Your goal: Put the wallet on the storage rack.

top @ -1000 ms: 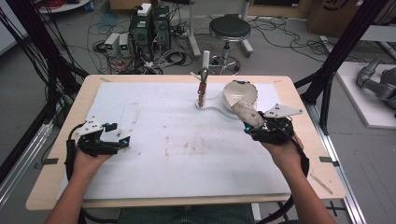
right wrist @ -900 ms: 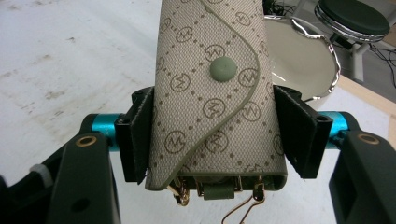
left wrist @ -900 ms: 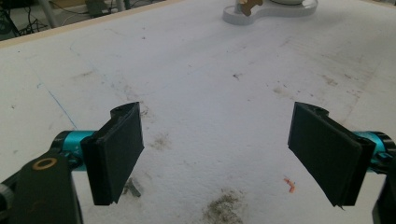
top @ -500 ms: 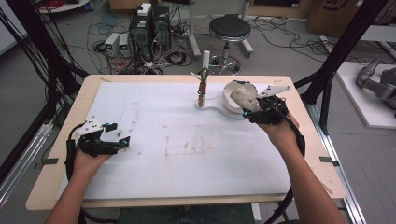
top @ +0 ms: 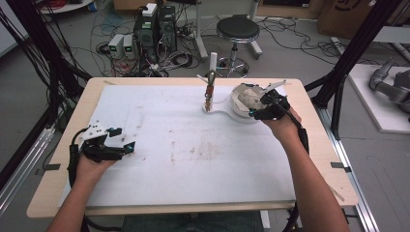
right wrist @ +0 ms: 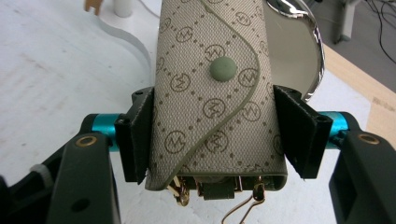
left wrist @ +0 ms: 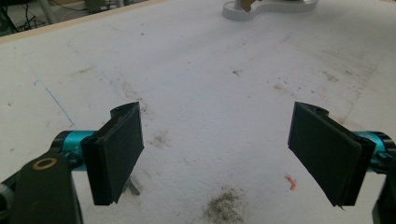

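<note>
You are gripping a beige monogram pouch (right wrist: 212, 93) in your right gripper (right wrist: 212, 135), its two black jaws pressing on the pouch's two long sides, so the jaws are standing fairly wide but closed on it. The pouch's flap is facing the camera in the right gripper view, with a round green snap (right wrist: 223, 69) near its middle, and gold-coloured metal clasps (right wrist: 243, 198) are hanging out of its near end. In the high view your right gripper (top: 263, 107) is holding the pouch (top: 247, 98) over the white bowl-shaped stand (top: 238, 110) at the far right of the white mat (top: 193, 159); whether the pouch is touching the bowl you cannot tell from here. Behind the pouch, a shiny curved rim (right wrist: 308, 42) of the bowl is showing in the right gripper view. Just left of the bowl, on the same white base, a thin upright post (top: 210, 92) is standing.

Your left gripper (top: 126, 146) is resting low at the near left of the mat, well apart from the pouch. Its jaws (left wrist: 219, 149) are standing wide open with nothing but stained mat between them, and a small pink scrap (left wrist: 291, 181) is lying near the right-hand jaw
</note>
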Demonstrator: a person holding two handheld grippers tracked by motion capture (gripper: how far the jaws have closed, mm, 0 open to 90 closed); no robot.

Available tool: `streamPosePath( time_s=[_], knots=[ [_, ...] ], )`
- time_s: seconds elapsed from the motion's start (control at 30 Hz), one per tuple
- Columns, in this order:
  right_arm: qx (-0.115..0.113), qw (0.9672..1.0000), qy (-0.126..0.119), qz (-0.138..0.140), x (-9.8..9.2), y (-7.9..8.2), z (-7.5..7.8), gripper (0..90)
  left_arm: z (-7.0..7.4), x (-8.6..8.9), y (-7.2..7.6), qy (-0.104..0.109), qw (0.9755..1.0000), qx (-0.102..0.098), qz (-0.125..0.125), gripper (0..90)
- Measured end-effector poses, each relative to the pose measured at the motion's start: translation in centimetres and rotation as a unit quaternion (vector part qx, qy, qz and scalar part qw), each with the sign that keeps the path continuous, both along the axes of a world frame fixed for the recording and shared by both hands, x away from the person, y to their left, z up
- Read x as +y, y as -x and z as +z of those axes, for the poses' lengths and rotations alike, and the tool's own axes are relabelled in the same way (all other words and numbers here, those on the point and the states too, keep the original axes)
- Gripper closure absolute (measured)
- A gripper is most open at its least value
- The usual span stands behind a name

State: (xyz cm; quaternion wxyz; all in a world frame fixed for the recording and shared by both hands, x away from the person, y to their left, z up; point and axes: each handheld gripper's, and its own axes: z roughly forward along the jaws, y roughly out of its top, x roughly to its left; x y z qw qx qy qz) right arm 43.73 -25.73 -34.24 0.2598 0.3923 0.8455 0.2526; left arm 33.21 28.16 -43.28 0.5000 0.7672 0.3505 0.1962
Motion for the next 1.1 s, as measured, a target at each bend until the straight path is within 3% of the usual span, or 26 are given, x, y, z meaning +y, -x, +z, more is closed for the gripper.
streamPosePath(
  time_s=[0.47, 0.73, 0.8, 0.97, 1.1],
  knots=[
    [0.026, 0.9992, 0.024, -0.018, 0.7, -2.5, -0.6, 35.3, 0.0, -0.1, 0.1, 0.001, 1.0, 0.002, 0.0, 18.1],
    [0.044, 0.997, 0.054, -0.033, 1.1, -3.8, -1.0, 35.3, -0.1, 0.1, 0.1, 0.001, 1.0, 0.004, 0.002, 18.1],
    [0.043, 0.9974, 0.047, -0.033, 1.2, -4.1, -1.0, 35.3, -0.1, 0.1, 0.1, 0.001, 1.0, 0.004, 0.002, 18.0],
    [0.047, 0.9963, 0.062, -0.037, 1.5, -4.8, -1.6, 35.2, -0.2, 0.2, 0.2, 0.0, 1.0, 0.004, 0.003, 18.1],
    [0.044, 0.9964, 0.06, -0.038, 1.6, -5.2, -1.7, 35.1, -0.3, 0.2, 0.2, 0.001, 1.0, 0.006, 0.003, 18.1]
  ],
)
